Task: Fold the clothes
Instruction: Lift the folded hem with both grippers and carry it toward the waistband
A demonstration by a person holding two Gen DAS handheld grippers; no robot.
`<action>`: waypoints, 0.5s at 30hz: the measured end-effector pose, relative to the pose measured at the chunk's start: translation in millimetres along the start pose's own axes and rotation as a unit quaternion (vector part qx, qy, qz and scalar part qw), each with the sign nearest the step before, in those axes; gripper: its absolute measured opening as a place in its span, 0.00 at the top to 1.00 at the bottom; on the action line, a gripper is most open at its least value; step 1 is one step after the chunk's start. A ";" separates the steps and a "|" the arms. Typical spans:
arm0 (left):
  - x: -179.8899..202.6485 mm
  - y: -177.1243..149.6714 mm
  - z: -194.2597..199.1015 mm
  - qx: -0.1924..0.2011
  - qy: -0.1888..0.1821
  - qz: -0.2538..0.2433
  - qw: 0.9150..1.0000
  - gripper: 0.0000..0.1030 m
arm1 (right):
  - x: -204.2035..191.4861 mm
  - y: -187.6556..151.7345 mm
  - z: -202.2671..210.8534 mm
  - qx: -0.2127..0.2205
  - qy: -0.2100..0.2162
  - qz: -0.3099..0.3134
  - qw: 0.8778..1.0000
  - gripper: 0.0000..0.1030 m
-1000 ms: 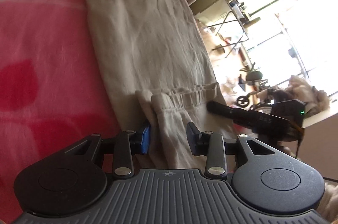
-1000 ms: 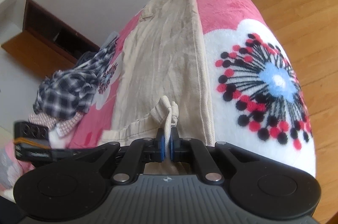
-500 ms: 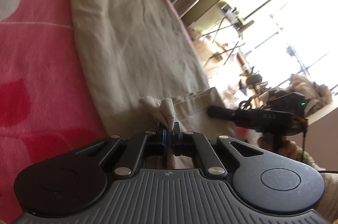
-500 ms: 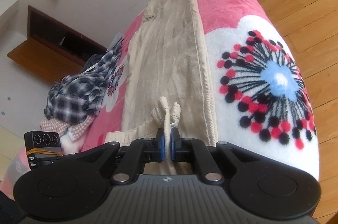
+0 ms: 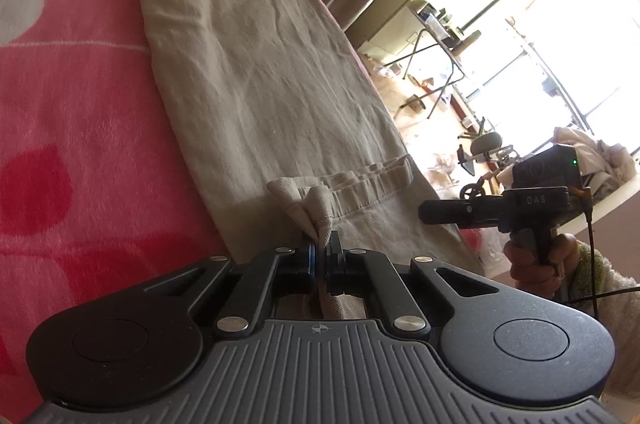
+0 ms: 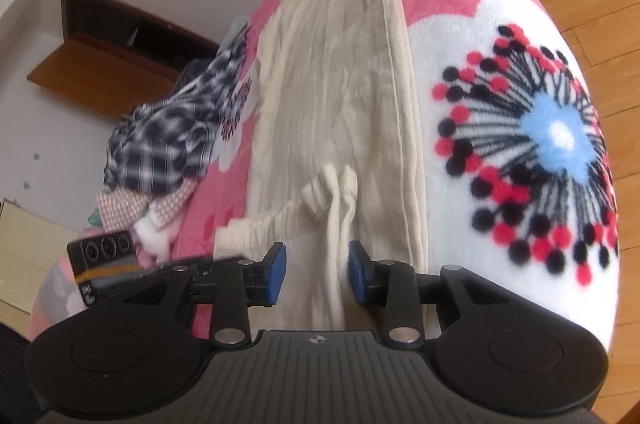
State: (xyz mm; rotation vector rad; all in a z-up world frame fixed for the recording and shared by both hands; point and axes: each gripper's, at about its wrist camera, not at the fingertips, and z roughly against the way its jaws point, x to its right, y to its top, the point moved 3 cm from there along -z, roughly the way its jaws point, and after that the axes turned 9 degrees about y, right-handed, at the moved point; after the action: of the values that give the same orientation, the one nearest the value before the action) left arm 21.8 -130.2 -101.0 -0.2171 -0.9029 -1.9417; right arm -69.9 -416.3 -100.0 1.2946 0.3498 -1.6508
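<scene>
- On the fluffy pink floral blanket (image 5: pixel 80 128) lies the long, creased beige garment (image 5: pixel 260 64).
- Left gripper (image 5: pixel 319 258) pinches its bunched hem.
- Right gripper (image 6: pixel 316 266) gapes wide, fabric loose between its pads.

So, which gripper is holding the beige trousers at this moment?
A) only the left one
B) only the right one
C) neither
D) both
A: the left gripper is shut on a pinched fold of the beige trousers, while the right gripper stands open, with the cloth loose between its blue pads.
</scene>
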 end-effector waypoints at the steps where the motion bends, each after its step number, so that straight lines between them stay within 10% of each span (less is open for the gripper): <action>1: -0.1 0.0 -1.5 -0.002 0.000 0.002 1.000 0.97 | -1.8 -1.1 -0.4 0.001 -0.002 0.003 1.000 0.65; 15: 9.4 -1.1 0.8 0.003 0.015 -0.003 1.000 0.97 | -24.8 -17.2 -6.4 0.011 -0.028 0.043 0.999 0.88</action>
State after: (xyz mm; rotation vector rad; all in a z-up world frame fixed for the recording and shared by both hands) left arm 15.8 -135.8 -96.4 -0.1812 -0.8906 -1.9427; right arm -81.1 -390.8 -86.7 1.2611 0.2402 -1.6194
